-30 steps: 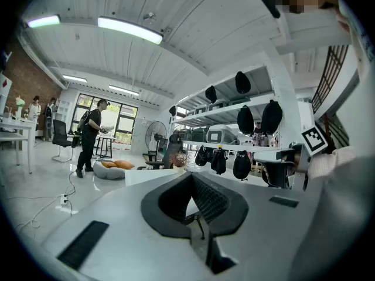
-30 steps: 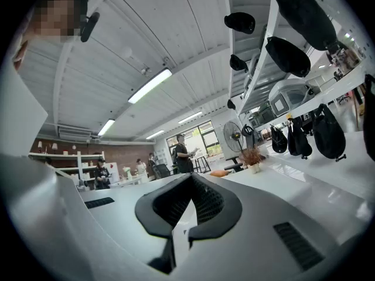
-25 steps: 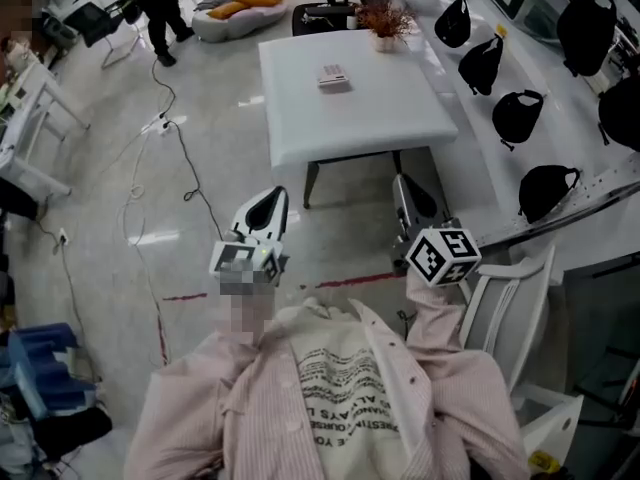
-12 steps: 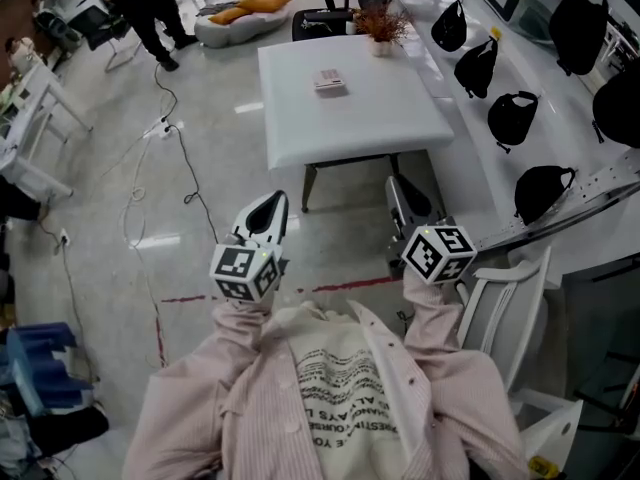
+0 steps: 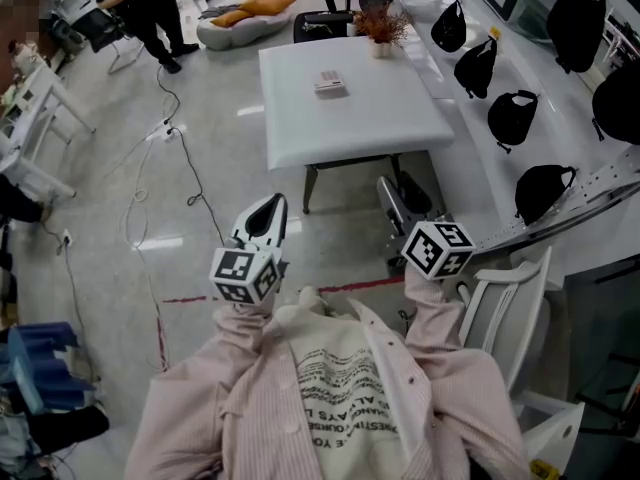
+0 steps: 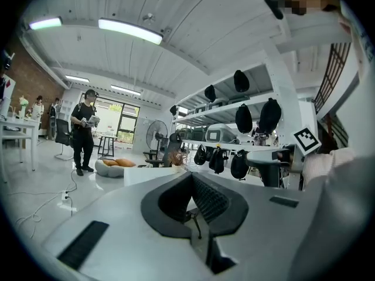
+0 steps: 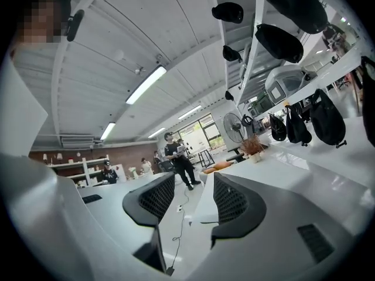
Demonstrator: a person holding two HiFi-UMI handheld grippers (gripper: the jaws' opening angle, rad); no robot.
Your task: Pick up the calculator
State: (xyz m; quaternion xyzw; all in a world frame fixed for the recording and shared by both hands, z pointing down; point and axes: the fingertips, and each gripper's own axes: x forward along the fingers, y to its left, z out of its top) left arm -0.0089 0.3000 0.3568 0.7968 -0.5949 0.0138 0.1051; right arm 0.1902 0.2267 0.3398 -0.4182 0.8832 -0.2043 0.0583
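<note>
Holds right gripper (image 5: 398,192) jaws just opened wide on nothing, left gripper (image 5: 271,204) jaws pressed together empty, both well short of calculator (image 5: 331,80) lying on white table (image 5: 400,108).

Bright ceiling strip lights (image 6: 130,31) flood the white room; glare streaks the floor (image 5: 152,241); fisheye edges curve and darken.

Calculator (image 5: 331,81) on table (image 5: 400,118), plant (image 5: 381,23) at its far edge, chair (image 5: 325,13) behind

A white table (image 5: 390,108) stands at 12 o'clock on a glossy floor (image 5: 215,158). Black bags (image 5: 517,116) line the shelf (image 5: 575,143) at 2 o'clock.
</note>
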